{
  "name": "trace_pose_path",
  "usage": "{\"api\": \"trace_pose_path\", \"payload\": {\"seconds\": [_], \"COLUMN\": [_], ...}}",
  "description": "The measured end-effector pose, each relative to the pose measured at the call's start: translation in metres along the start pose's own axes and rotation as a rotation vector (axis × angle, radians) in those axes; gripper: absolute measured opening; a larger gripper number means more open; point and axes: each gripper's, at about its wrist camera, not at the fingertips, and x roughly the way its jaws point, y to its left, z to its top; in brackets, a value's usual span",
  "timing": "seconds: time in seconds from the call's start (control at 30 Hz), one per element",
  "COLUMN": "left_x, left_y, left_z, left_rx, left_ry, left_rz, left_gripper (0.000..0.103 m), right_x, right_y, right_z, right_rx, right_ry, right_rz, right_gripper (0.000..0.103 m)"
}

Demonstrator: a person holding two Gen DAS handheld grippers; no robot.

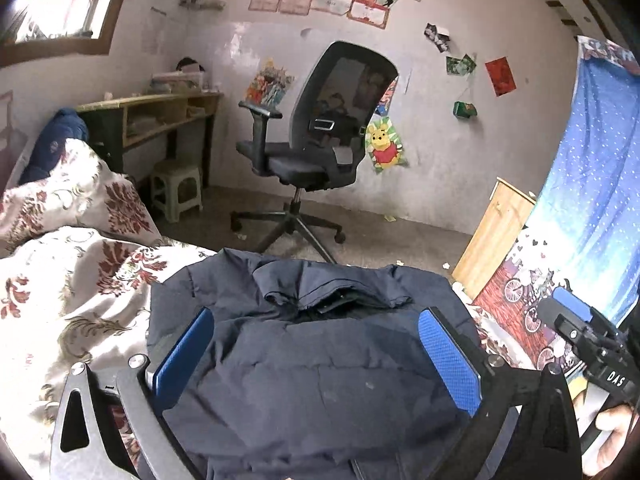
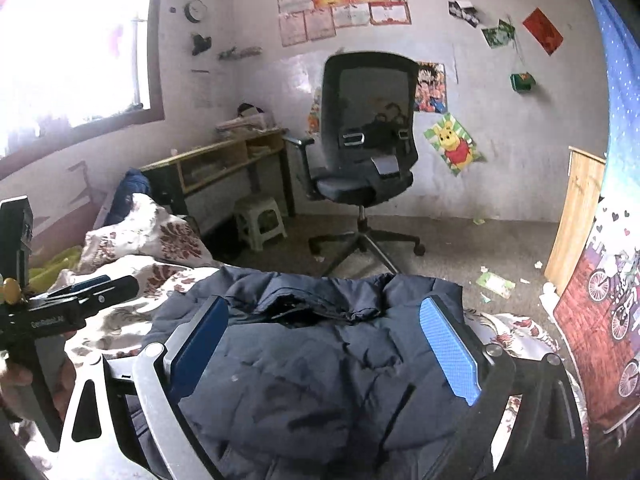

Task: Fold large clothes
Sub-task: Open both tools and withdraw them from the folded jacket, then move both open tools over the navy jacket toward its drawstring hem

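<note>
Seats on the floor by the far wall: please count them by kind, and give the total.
Office chair: 1
Plastic stool: 1
Total: 2

Where we see things lying

We see the jacket on the bedspread, the office chair beyond it, desk and stool to the chair's left, wooden board right.
</note>
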Motion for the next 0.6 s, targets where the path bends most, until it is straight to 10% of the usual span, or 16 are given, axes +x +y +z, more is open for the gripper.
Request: {"api": "trace_pose_path", "payload": {"seconds": [0.6], "left_x": [-0.137], "left_y": [-0.050], "left_z": [-0.035], "left_rx": [0.149], "left_ry": [-0.066], "left_rz": [0.060], "left_gripper": [0.103], "right_x": [-0.138], "right_y": [0.012], "right_z": [-0.025], "right_rx": [0.005], "right_ry": [-0.051], "right_rz": [-0.005], "right_gripper": [0.095]}}
